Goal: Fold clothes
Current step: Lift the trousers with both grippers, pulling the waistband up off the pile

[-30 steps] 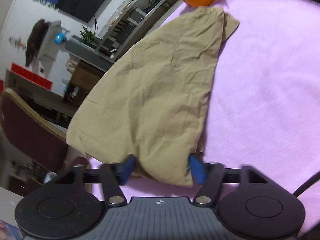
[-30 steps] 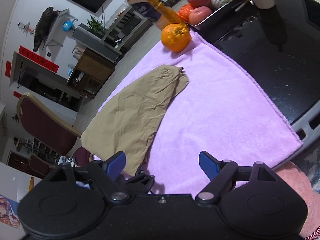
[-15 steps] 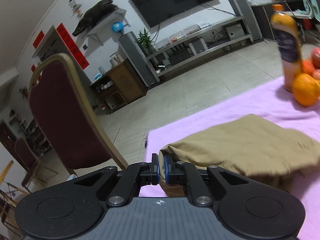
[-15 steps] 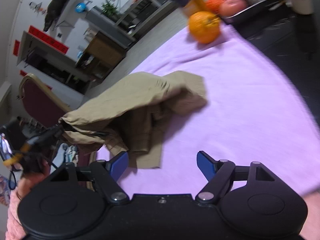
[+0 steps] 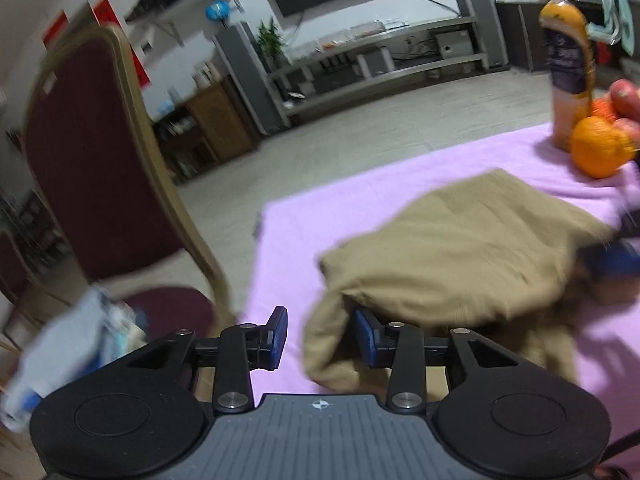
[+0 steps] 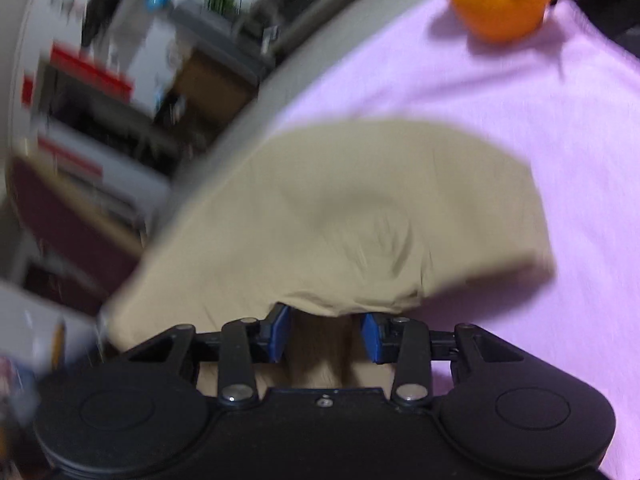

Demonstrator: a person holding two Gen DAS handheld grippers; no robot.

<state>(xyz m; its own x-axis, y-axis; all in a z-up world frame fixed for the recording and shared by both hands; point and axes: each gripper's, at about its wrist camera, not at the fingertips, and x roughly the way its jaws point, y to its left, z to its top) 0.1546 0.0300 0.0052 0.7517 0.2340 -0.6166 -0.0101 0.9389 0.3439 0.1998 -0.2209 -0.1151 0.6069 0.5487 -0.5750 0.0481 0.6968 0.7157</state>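
Note:
A tan garment (image 5: pixel 452 256) lies doubled over on the pink towel (image 5: pixel 320 216). My left gripper (image 5: pixel 322 338) is open at the garment's near left corner; a fold of cloth hangs between the pads, touching the right pad (image 5: pixel 362 336). In the right wrist view the garment (image 6: pixel 340 216) fills the middle, and my right gripper (image 6: pixel 324 334) is open with the cloth's edge draped over the gap between its pads. The right gripper's blue pad (image 5: pixel 616 264) shows blurred at the garment's right end in the left wrist view.
An orange (image 5: pixel 600 152) and a juice bottle (image 5: pixel 568 68) stand at the towel's far right, with apples (image 5: pixel 626 96) behind. The orange also shows in the right wrist view (image 6: pixel 500 0). A maroon chair (image 5: pixel 92 168) stands left of the table.
My left gripper, shut on the garment's corner half a second ago, has opened. My right gripper has moved in to the garment's edge. The garment now lies folded over itself.

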